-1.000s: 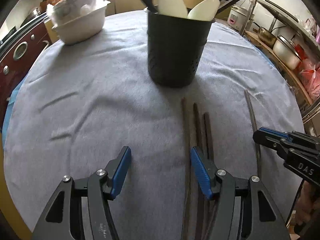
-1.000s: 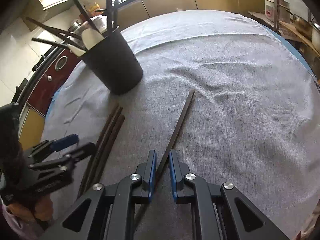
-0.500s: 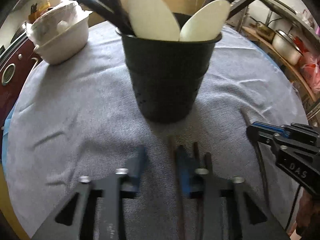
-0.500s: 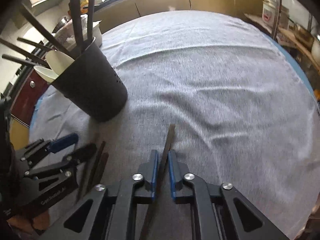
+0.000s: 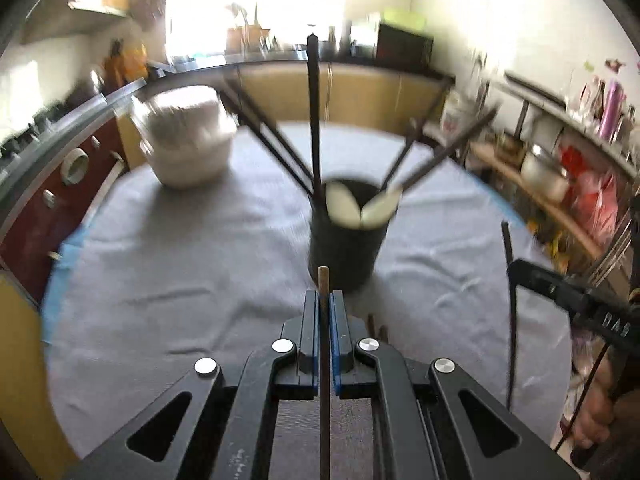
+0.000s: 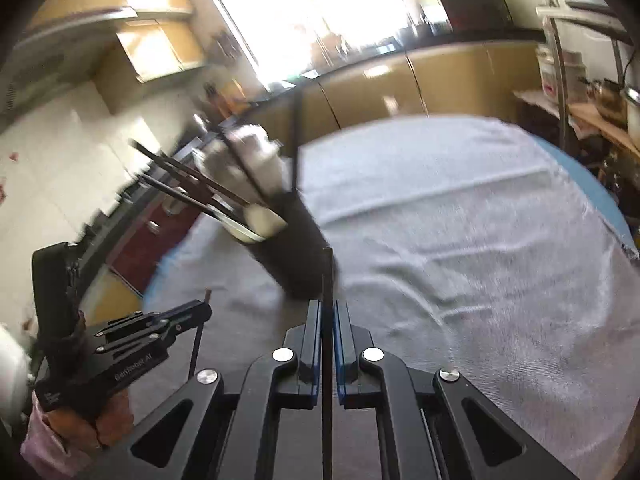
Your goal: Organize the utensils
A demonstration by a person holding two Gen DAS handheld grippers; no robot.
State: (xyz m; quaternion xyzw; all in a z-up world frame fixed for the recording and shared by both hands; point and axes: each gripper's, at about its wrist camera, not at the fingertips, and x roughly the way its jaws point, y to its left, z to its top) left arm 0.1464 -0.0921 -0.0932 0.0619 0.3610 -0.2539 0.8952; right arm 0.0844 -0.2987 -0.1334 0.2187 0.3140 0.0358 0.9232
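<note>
Each gripper is clamped on one chopstick. The left gripper (image 5: pixel 324 300) has its jaws closed down to the width of a brown chopstick (image 5: pixel 325 360) that runs straight between the pads and pokes out a little past the tips. The right gripper (image 6: pixel 328 308) is closed the same way on a dark chopstick (image 6: pixel 327 280), whose front end stands just ahead of its fingers.

The step in hand looks like carrying both sticks to the black holder (image 5: pixel 346 248) and dropping them in. To do that well, each stick would need tipping toward upright so its lower end clears the rim, then lowering into a gap between the chopsticks and pale spoons already fanned out of the holder. The two grippers are best brought in one after the other, since the opening is narrow and the leaning sticks could snag.

From the left gripper, the holder stands straight ahead and close, just beyond the tip of its chopstick. From the right gripper it lies ahead and a little to the left, (image 6: pixel 296 256) tilted in that view. More chopsticks (image 5: pixel 378 326) lie on the grey cloth (image 5: pixel 200 260) just under and right of the left gripper's fingers.
</note>
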